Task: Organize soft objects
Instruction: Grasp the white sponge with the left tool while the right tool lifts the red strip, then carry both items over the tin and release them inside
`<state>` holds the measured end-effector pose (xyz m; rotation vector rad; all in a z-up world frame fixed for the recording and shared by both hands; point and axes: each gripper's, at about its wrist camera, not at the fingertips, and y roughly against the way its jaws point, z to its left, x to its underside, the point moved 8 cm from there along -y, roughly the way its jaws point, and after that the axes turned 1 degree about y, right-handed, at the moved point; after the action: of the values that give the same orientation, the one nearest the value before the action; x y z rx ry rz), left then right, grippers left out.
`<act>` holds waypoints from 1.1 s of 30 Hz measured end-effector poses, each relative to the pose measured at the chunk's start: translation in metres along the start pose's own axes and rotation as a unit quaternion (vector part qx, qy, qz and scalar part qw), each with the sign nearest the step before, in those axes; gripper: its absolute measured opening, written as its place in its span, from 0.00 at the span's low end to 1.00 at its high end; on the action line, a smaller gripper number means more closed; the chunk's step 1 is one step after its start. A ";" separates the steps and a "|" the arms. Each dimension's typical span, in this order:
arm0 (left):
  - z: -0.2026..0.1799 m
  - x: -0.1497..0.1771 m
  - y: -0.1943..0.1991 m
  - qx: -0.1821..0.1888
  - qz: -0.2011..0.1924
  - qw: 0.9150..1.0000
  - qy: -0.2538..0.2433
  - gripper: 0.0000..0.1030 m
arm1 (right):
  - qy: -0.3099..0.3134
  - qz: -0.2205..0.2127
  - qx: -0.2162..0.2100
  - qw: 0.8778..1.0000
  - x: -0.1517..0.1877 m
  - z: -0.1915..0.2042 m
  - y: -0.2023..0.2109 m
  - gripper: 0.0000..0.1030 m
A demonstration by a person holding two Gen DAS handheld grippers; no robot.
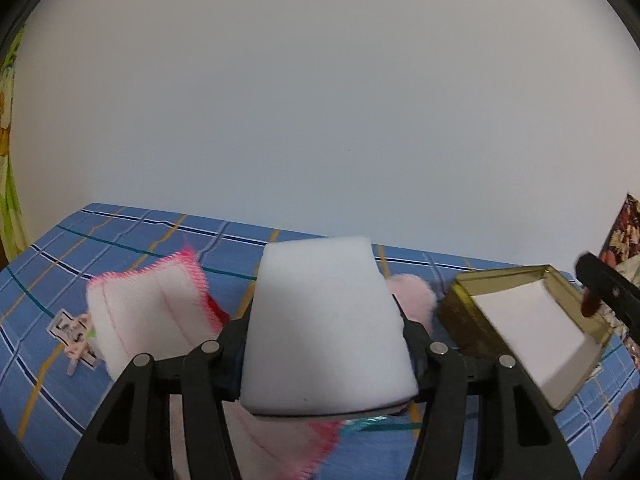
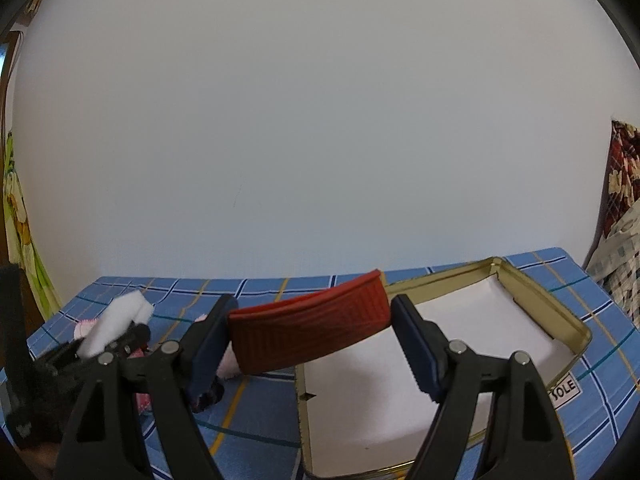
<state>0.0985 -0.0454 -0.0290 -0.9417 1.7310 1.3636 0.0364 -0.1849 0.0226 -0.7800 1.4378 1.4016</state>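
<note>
My left gripper [image 1: 326,332] is shut on a white foam sponge [image 1: 326,320] and holds it above the blue plaid cloth [image 1: 140,236]. A white towel with pink stitched edges [image 1: 148,316] and a fluffy pink piece [image 1: 412,296] lie beneath it. My right gripper [image 2: 310,336] is shut on a red ribbed soft pad [image 2: 312,324], held above the left edge of the gold tin [image 2: 560,320] with its white lining. The left gripper and its sponge [image 2: 116,324] also show in the right wrist view at left.
The gold tin [image 1: 460,304] sits at the right of the left wrist view, with the right gripper's black arm [image 1: 608,292] above it. A small printed tag [image 1: 76,336] lies left of the towel. A patterned fabric [image 2: 620,176] hangs at far right. A white wall stands behind.
</note>
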 end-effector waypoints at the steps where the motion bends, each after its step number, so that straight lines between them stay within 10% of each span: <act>1: -0.004 0.000 -0.001 0.005 0.000 1.000 -0.001 0.57 | -0.001 -0.002 0.001 1.000 -0.001 -0.002 0.001 0.77; 33: -0.163 0.009 -0.029 0.090 -0.005 0.994 -0.068 0.57 | -0.004 0.034 0.188 0.982 0.005 -0.151 -0.009 0.77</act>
<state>0.1029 -0.2112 -0.0213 -0.7397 1.7100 1.2141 0.0142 -0.3330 -0.0010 -0.4860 1.6725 1.1315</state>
